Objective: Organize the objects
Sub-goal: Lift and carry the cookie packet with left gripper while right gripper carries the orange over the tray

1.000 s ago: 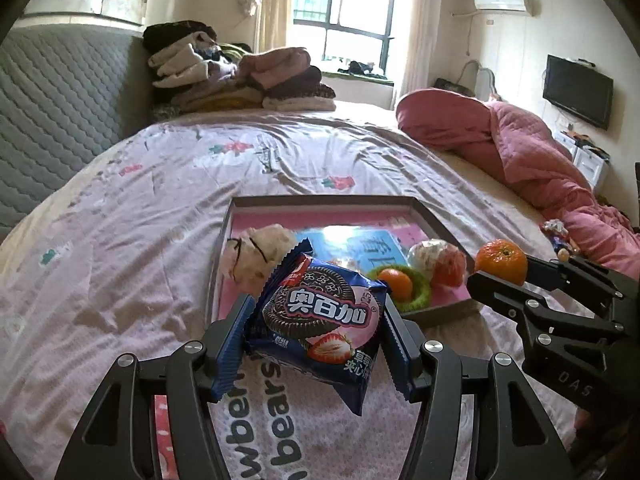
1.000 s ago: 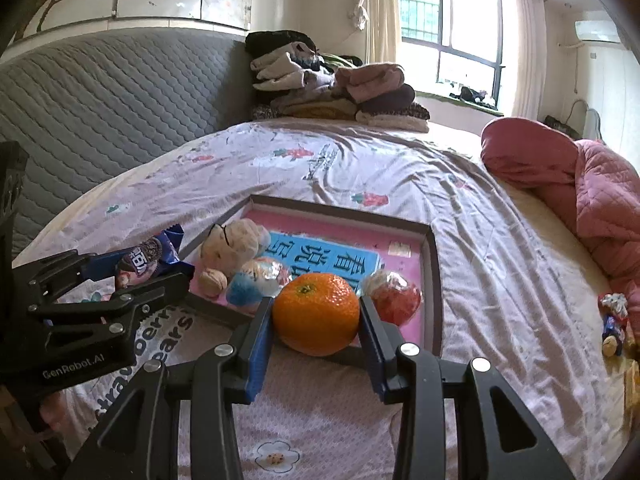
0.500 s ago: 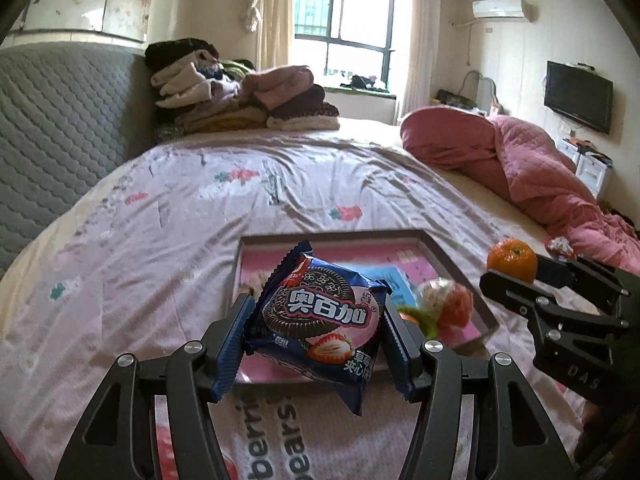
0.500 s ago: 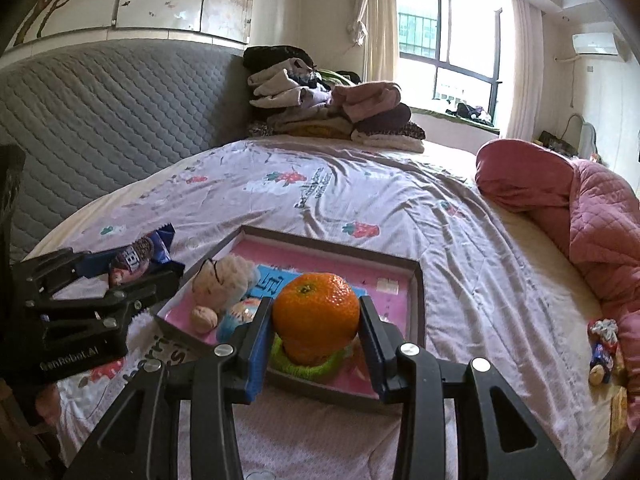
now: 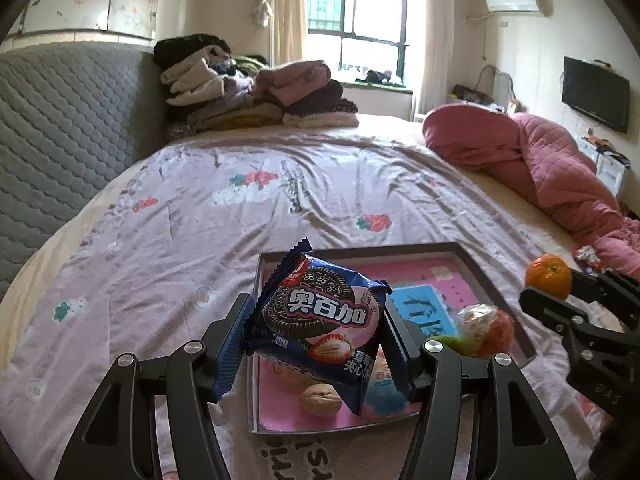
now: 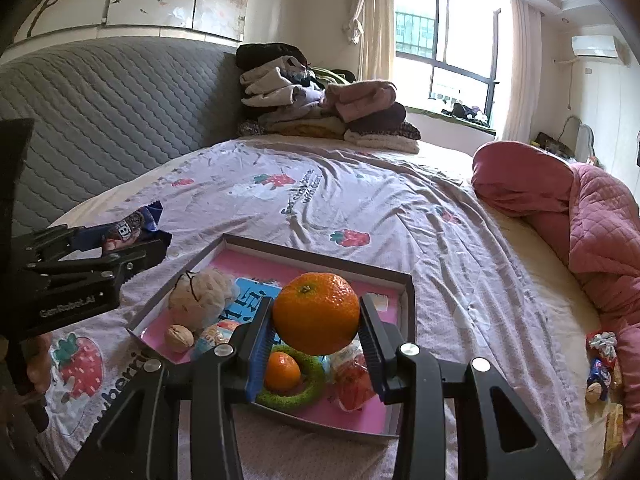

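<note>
My left gripper [image 5: 316,332] is shut on a blue cookie packet [image 5: 320,320] and holds it above the near left part of a grey-rimmed pink tray [image 5: 496,280] lying on the bed. My right gripper [image 6: 316,320] is shut on an orange [image 6: 316,313] above the tray [image 6: 320,260]. Inside the tray lie a walnut [image 6: 179,337], a fluffy white toy [image 6: 204,300], a blue card [image 6: 250,300], a green ring [image 6: 312,384] with a small orange [image 6: 282,372] in it, and a red wrapped snack [image 6: 352,384]. In the right wrist view the left gripper [image 6: 112,248] with the packet [image 6: 128,232] shows at the left.
A folded pile of clothes [image 5: 256,88] sits at the head of the bed by the grey quilted headboard [image 5: 60,128]. A pink quilt [image 6: 592,232] lies bunched at the right. Small wrapped items and a walnut [image 6: 600,372] lie beside it.
Both grippers have moved forward over the tray with their loads, so the tray now lies beneath and closer. Neither grip has changed.
</note>
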`<state>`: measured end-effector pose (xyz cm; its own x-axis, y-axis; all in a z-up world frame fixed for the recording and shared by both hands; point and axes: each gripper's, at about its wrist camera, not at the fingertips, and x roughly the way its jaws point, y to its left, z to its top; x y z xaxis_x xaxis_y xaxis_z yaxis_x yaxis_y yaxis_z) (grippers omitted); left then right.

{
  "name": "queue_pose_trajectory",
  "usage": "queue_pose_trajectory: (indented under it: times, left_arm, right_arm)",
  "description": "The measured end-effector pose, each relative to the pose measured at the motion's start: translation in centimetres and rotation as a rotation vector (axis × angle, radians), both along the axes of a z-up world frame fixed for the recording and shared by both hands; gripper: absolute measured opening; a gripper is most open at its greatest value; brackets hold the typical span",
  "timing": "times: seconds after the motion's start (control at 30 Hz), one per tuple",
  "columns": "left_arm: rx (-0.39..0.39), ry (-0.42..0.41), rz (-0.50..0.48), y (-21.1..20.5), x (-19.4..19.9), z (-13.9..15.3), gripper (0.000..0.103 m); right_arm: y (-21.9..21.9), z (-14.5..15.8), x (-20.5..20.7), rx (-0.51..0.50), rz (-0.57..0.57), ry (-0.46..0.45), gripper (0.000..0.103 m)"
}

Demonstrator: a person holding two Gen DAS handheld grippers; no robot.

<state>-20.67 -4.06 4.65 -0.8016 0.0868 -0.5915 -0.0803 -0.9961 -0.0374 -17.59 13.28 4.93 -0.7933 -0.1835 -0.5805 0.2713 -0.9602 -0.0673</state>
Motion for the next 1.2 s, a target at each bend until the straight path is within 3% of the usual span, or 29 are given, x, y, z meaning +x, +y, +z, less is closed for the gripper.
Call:
queue_pose_trajectory:
  times: [0.4,0.9,1.2]
  left_arm:
    - [-0.003,-0.107,0.034,-0.5,-2.6,-6.2,0.062]
    - [-0.036,-0.125,0.033,0.0,-3.4,-8.0,0.062]
    - [-0.037,-0.135,0.037,0.0,-3.6,-8.4,0.063]
  right_arm:
    - [-0.7,-5.0,-1.7,0.033,0.016,-0.097,0.041]
    - [-0.5,-8.0,-2.1,0.037,0.005,-0.153,0.041]
    - [-0.2,-8.1,-2.0,-0.01,0.001,-0.171,0.041]
